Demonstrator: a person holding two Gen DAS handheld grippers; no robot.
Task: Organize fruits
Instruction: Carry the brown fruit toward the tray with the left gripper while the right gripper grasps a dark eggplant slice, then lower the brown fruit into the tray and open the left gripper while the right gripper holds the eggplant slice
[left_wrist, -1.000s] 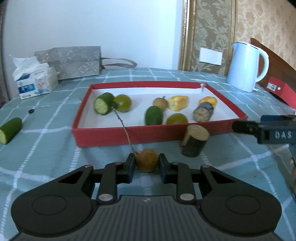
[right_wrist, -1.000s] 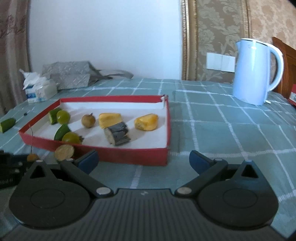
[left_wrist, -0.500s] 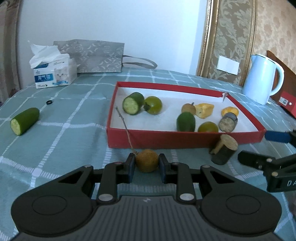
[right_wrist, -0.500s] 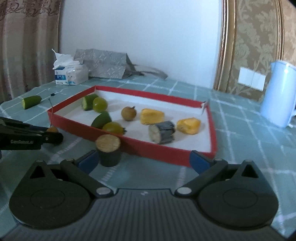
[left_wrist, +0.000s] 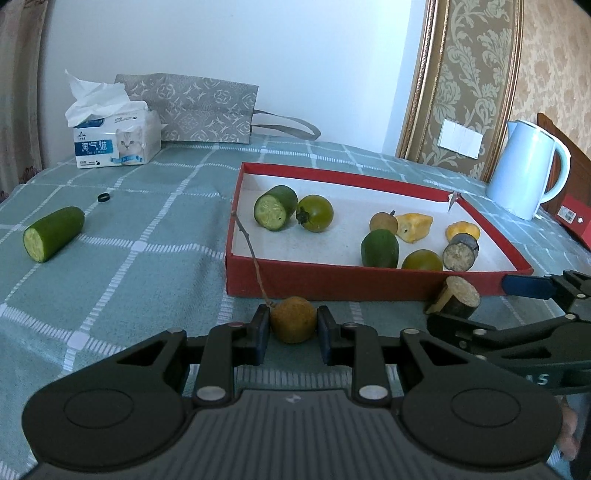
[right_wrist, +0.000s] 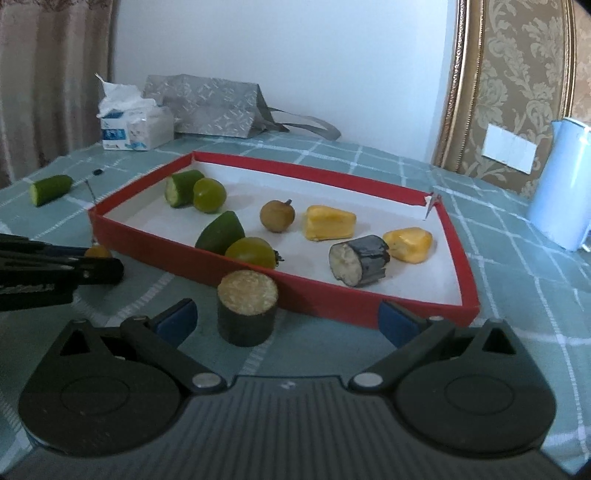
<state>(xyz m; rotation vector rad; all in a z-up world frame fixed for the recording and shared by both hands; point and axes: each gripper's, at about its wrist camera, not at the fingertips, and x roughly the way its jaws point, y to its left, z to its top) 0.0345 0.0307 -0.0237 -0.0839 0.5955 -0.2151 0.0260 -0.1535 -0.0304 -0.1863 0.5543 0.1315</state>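
Observation:
My left gripper (left_wrist: 292, 330) is shut on a brown longan (left_wrist: 293, 319) with a long twig, held just before the red tray's near wall (left_wrist: 332, 282). The tray (right_wrist: 332, 295) holds cucumber pieces, green tomatoes, another longan (right_wrist: 277, 215), yellow chunks and a dark eggplant piece (right_wrist: 360, 260). A second dark eggplant piece (right_wrist: 246, 306) stands upright on the cloth outside the tray, between the fingers of my open right gripper (right_wrist: 286, 319), nearer the left finger. It also shows in the left wrist view (left_wrist: 456, 301).
A cucumber piece (left_wrist: 53, 232) lies on the green checked cloth at the left, near a small black ring (left_wrist: 104, 197). A tissue box (left_wrist: 116, 142) and grey bag (left_wrist: 199, 107) stand at the back. A white kettle (left_wrist: 528, 173) stands at the right.
Both views have swung left. My right gripper has moved in around the upright eggplant piece. The left gripper still holds the longan.

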